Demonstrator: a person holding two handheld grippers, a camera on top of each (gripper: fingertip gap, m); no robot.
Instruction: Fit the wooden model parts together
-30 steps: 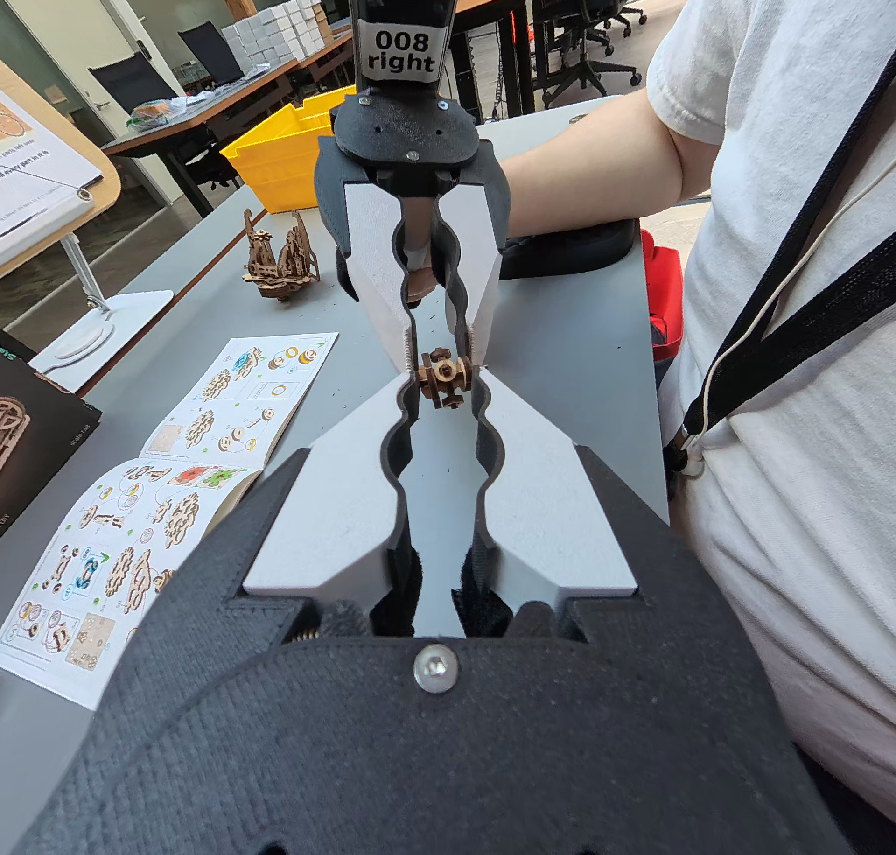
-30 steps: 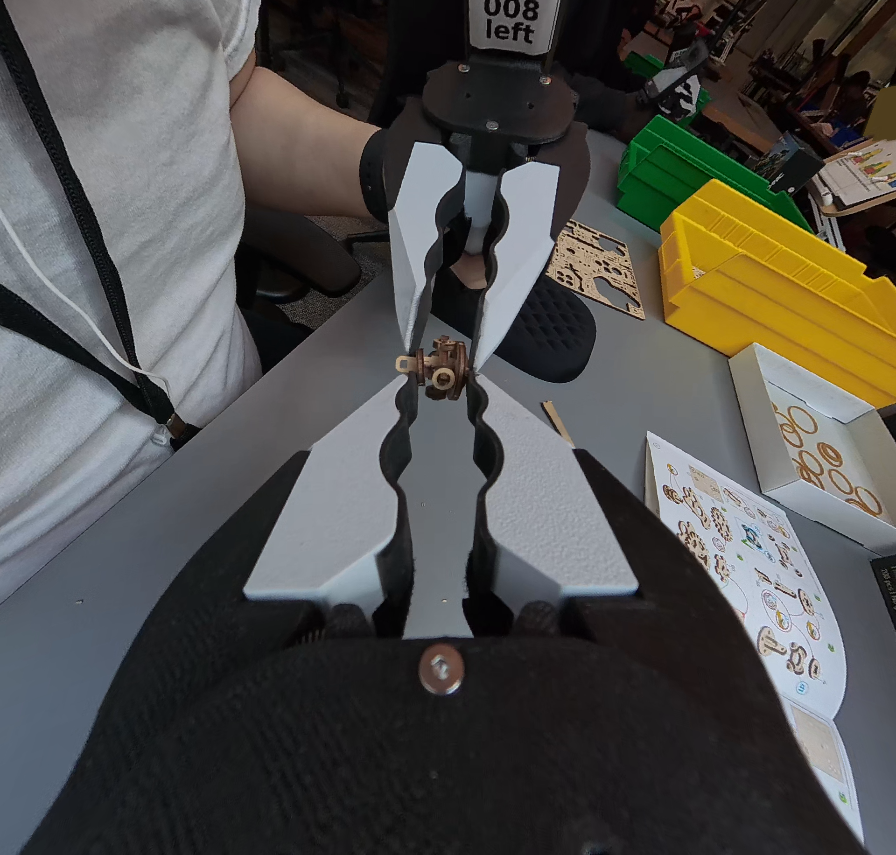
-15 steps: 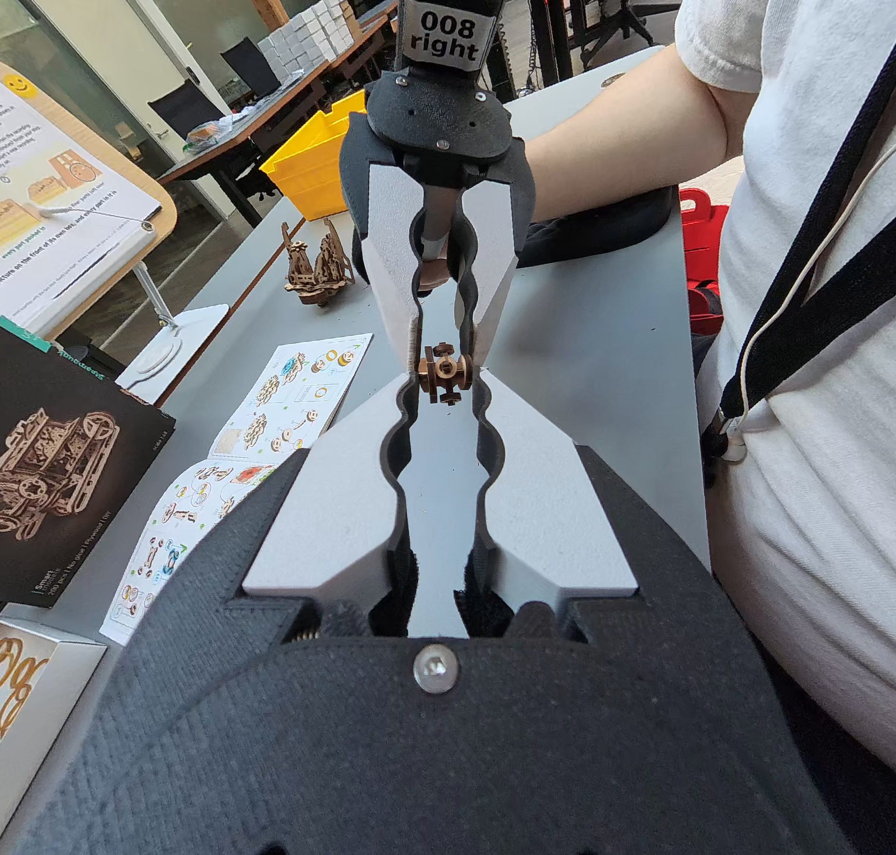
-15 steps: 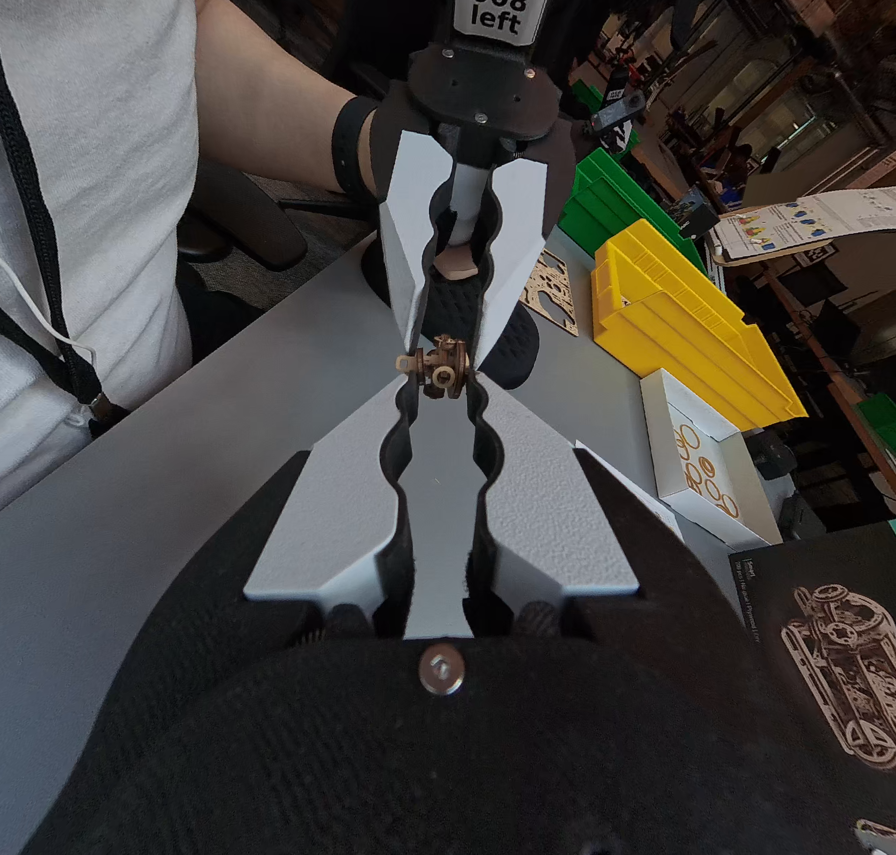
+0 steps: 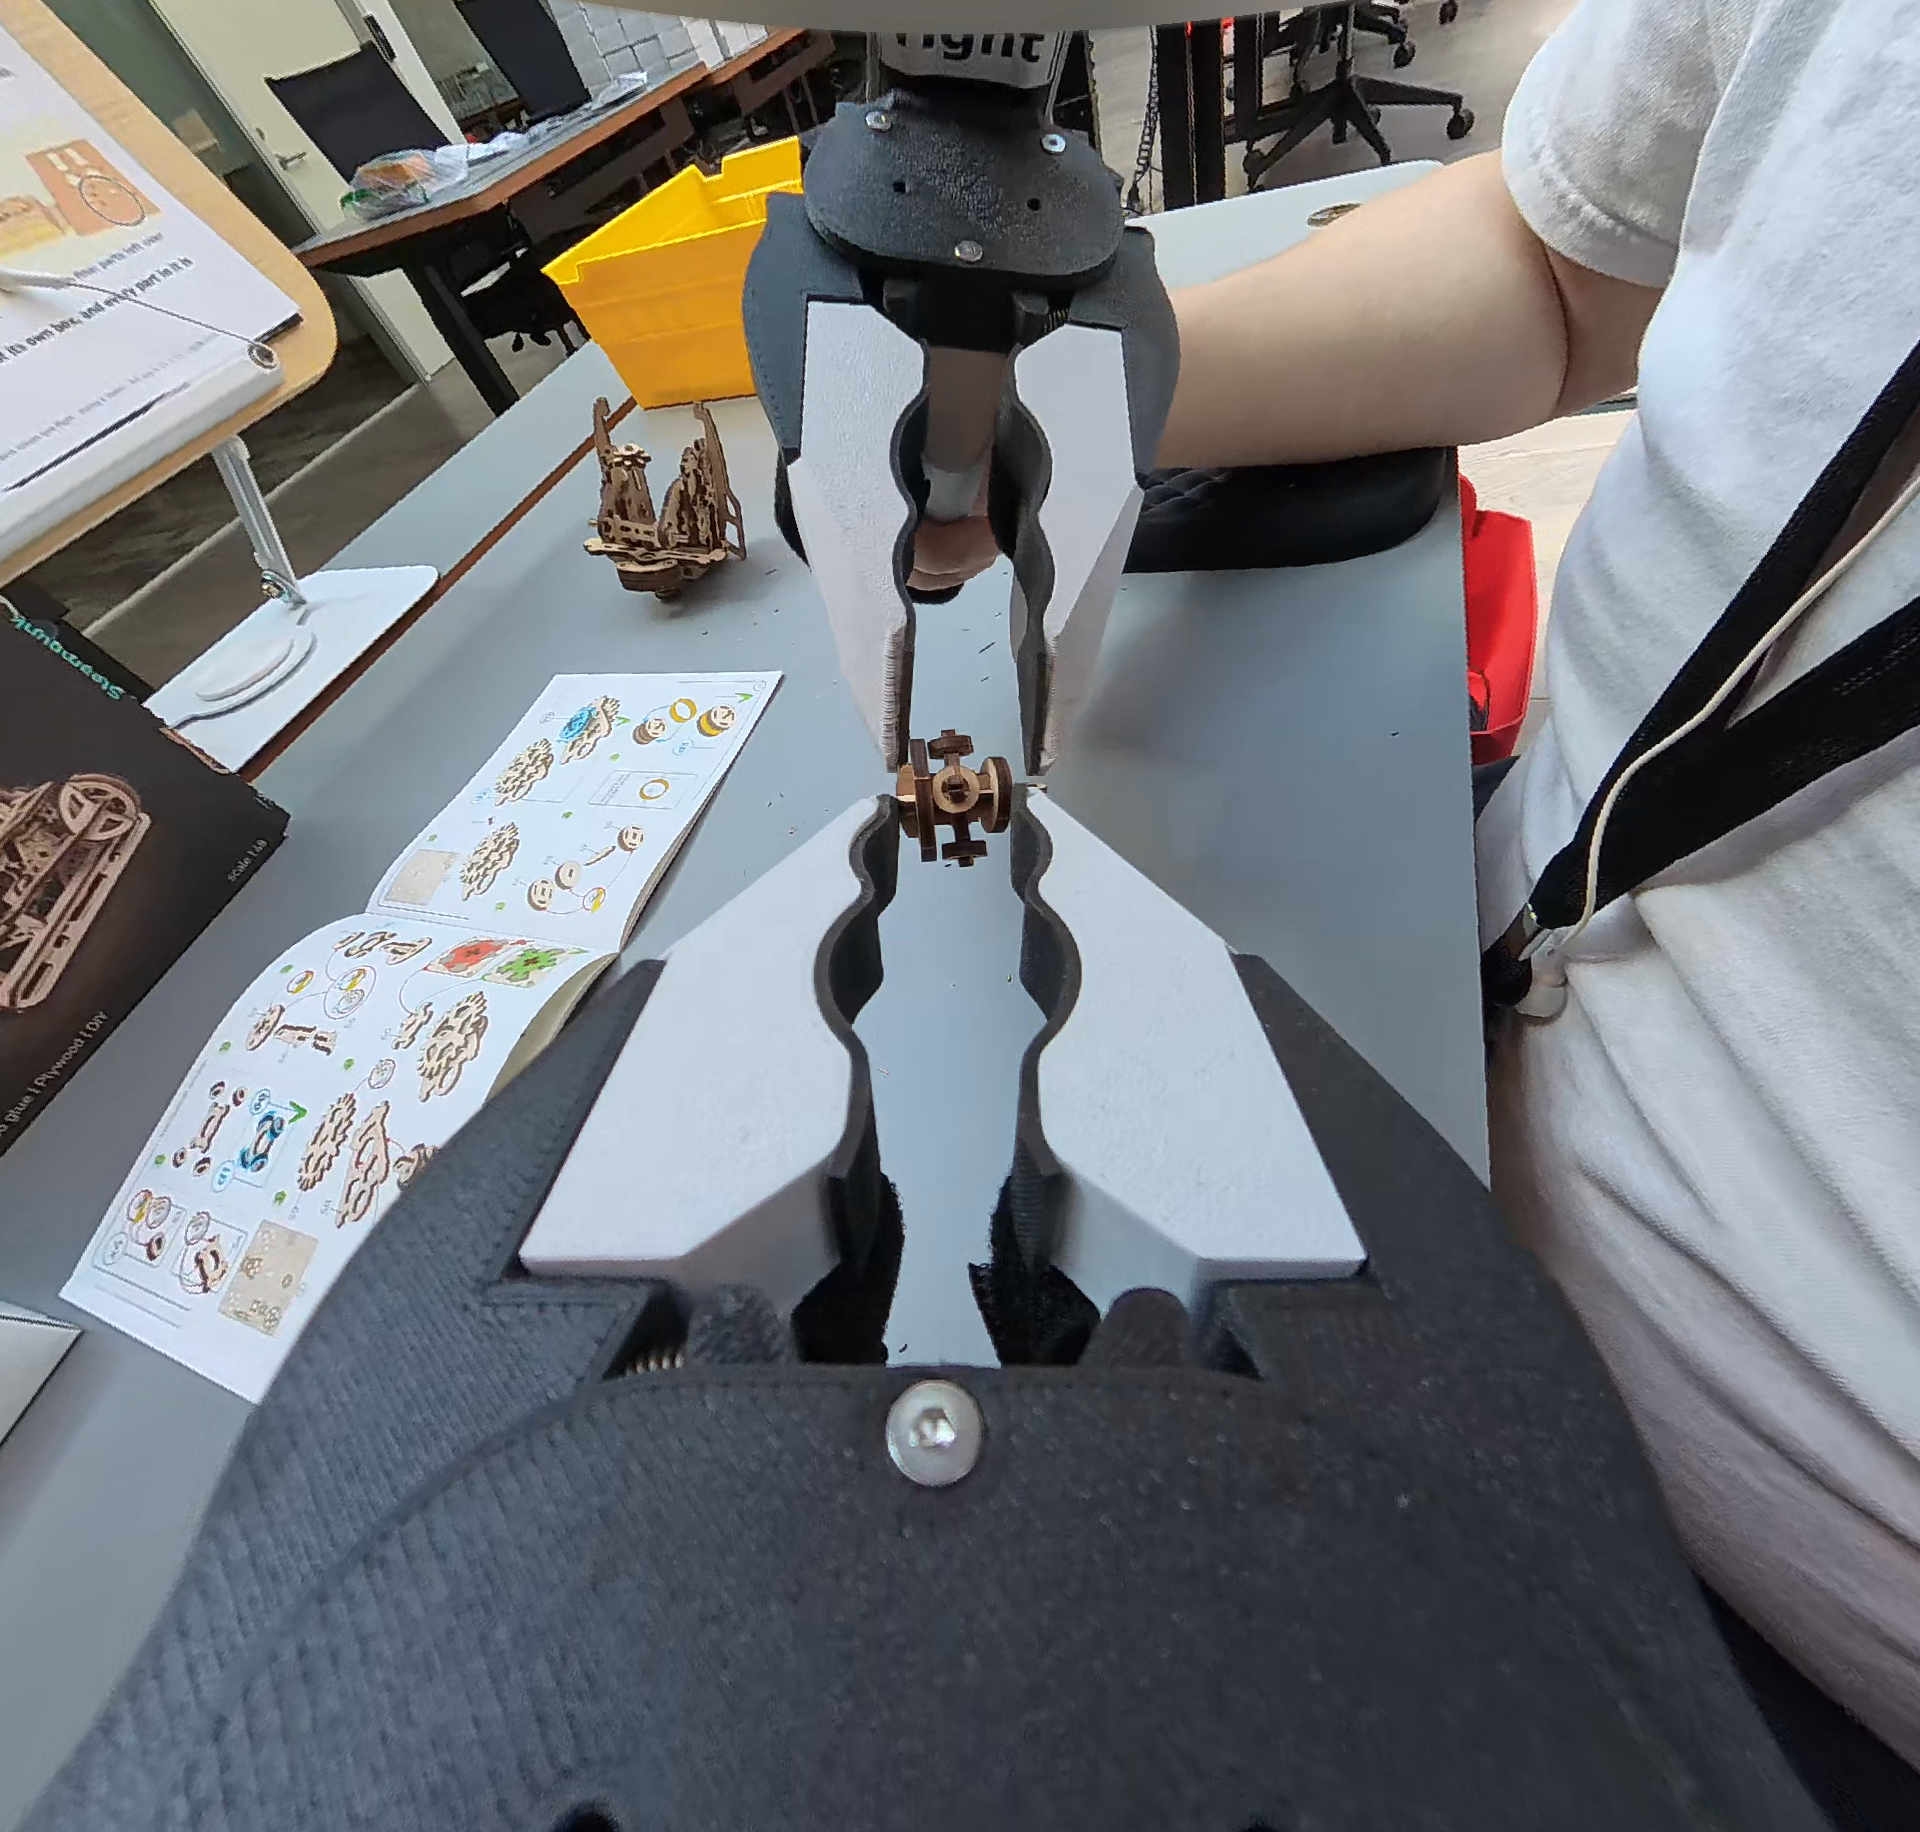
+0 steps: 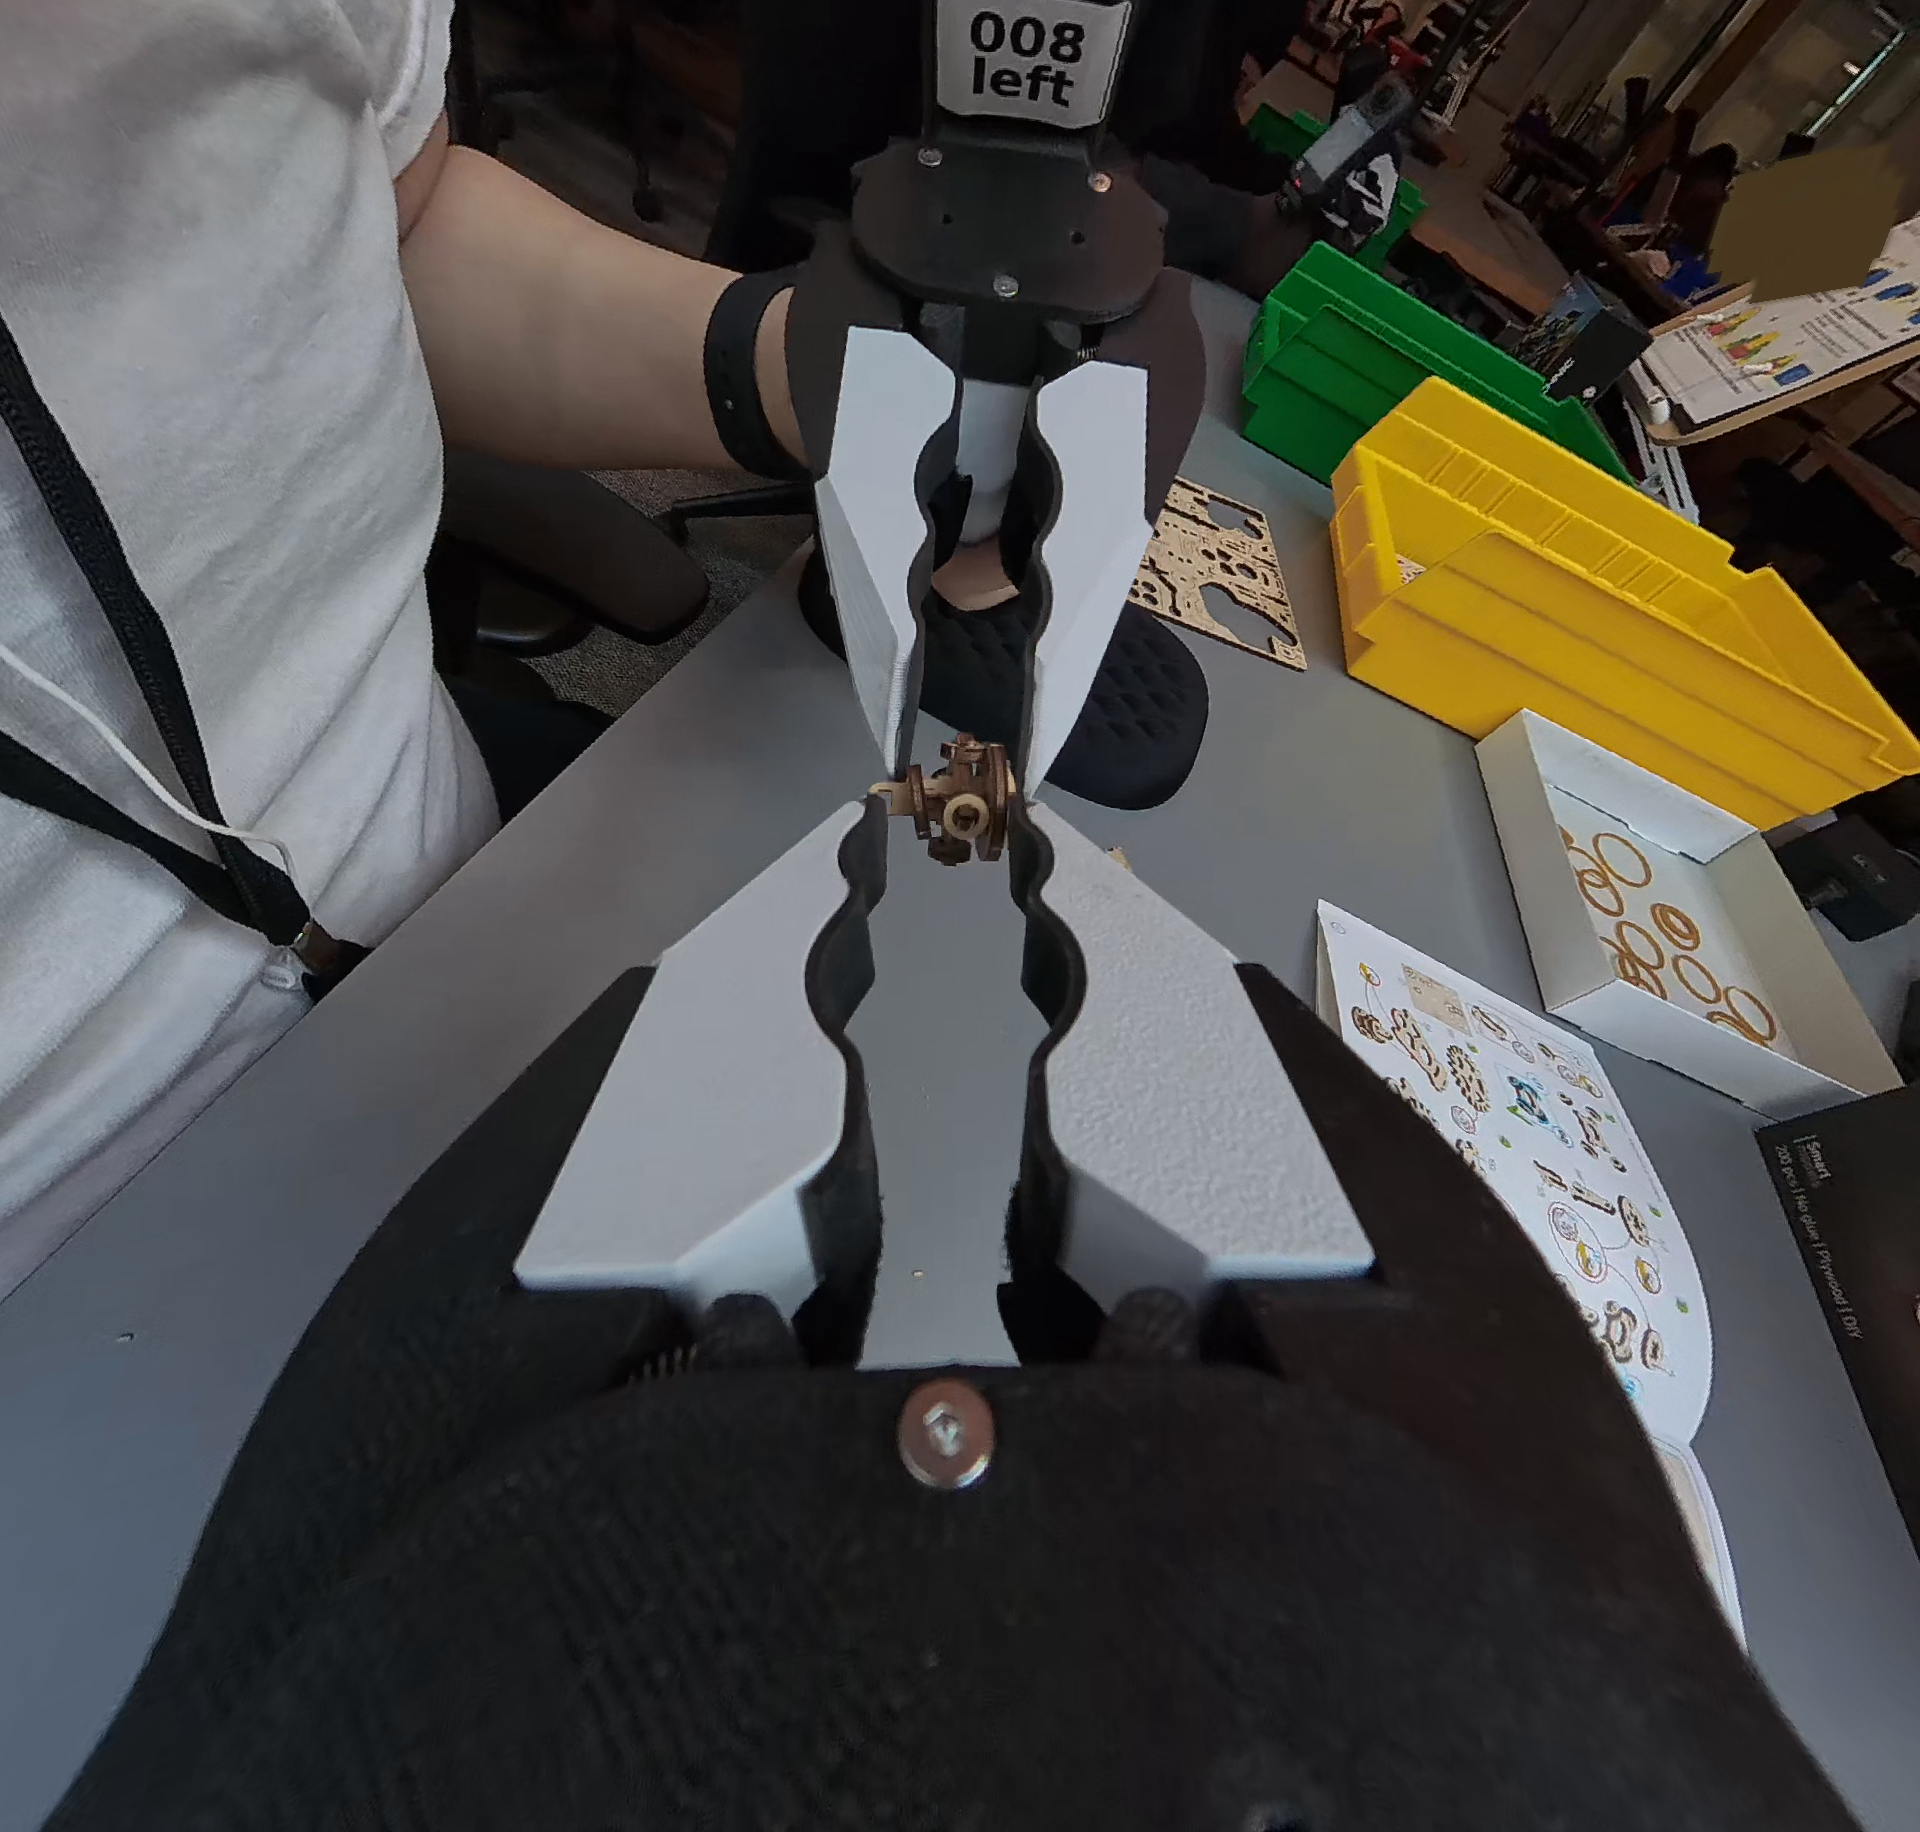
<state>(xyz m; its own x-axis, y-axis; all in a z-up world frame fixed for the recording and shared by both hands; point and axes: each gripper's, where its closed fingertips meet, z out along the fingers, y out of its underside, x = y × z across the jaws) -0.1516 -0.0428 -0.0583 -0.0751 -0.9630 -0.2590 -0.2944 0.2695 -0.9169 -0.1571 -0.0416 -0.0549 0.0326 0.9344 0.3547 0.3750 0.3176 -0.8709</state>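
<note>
Grippers (image 5: 954,816) (image 6: 948,814) tip-to-tip on wooden assembly (image 5: 953,795)

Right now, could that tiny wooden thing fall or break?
It might. The small wooden assembly hangs in the air above the grey table, pinched only at the tips of the left gripper and the right gripper, so a slip could drop it. Its thin pegs stick out, and squeezing or twisting unevenly could probably snap one.
</note>
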